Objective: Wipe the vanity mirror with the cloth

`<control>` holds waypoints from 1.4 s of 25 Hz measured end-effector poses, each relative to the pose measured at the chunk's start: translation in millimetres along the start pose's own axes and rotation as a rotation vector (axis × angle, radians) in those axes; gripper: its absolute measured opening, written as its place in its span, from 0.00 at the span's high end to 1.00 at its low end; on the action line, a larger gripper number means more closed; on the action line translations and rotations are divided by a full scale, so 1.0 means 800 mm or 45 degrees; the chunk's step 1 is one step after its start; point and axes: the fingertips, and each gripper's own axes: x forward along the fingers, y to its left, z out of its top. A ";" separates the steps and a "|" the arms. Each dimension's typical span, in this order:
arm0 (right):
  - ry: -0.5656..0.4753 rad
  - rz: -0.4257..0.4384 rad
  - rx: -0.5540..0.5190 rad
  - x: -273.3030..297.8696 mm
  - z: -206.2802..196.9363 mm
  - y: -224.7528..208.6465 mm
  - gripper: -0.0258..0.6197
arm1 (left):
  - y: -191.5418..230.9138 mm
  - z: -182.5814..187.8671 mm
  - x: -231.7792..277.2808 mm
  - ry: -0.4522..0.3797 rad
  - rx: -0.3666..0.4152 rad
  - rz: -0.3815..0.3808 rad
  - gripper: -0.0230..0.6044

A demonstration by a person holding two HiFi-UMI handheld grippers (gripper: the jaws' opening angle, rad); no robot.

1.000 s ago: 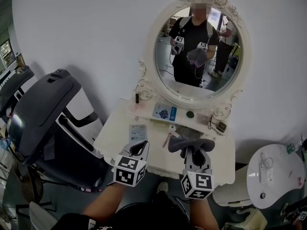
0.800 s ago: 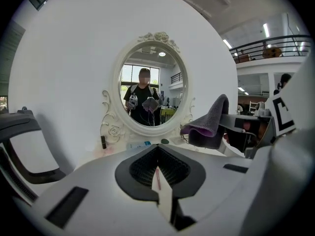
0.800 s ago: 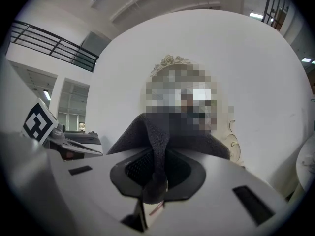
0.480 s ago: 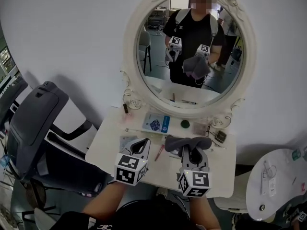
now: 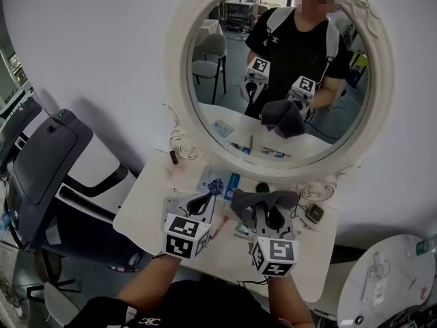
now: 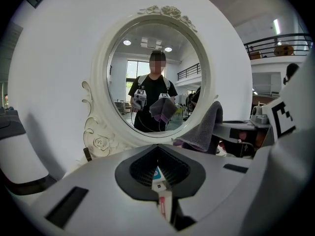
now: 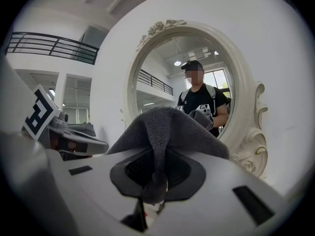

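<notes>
The oval vanity mirror (image 5: 225,94) in its white ornate frame fills the upper head view and faces both gripper views (image 6: 123,82) (image 7: 162,82). A grey cloth (image 5: 263,200) is pinched in my right gripper (image 5: 266,214), which is shut on it over the vanity top, below the mirror's lower rim. The cloth drapes over the jaws in the right gripper view (image 7: 162,127) around the gripper (image 7: 156,173). My left gripper (image 5: 200,203) hovers beside it to the left, shut with nothing held (image 6: 158,168). The cloth (image 6: 204,129) shows at its right.
The white vanity table (image 5: 150,210) carries a blue-and-white packet (image 5: 220,182), a small dark round item (image 5: 262,187), a small clock (image 5: 314,213) and a dark little bottle (image 5: 173,158). A dark grey chair (image 5: 48,162) stands left; a round white side table (image 5: 389,279) is at lower right.
The head view has drawn closer to the mirror, which now looms larger. Both grippers have moved forward over the vanity top toward it. The cloth stays in the right gripper.
</notes>
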 end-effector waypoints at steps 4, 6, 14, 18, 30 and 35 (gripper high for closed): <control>0.037 0.034 0.001 0.037 -0.007 -0.010 0.90 | -0.002 0.002 0.021 0.016 -0.065 -0.023 0.95; 0.056 0.035 0.011 0.057 -0.011 -0.014 0.90 | 0.000 0.001 0.029 0.028 -0.070 -0.021 0.95; 0.140 -0.020 0.025 0.133 -0.033 -0.027 0.90 | 0.021 0.001 0.040 0.057 -0.062 0.001 0.95; 0.185 -0.066 0.025 0.162 -0.042 -0.033 0.90 | 0.026 0.004 0.048 0.056 -0.036 -0.045 0.95; 0.324 -0.241 0.049 0.209 -0.069 -0.060 0.90 | 0.065 0.016 0.053 0.021 -0.056 -0.134 0.95; 0.341 -0.280 0.010 0.215 -0.074 -0.068 0.90 | 0.073 0.013 0.054 0.020 -0.066 -0.152 0.95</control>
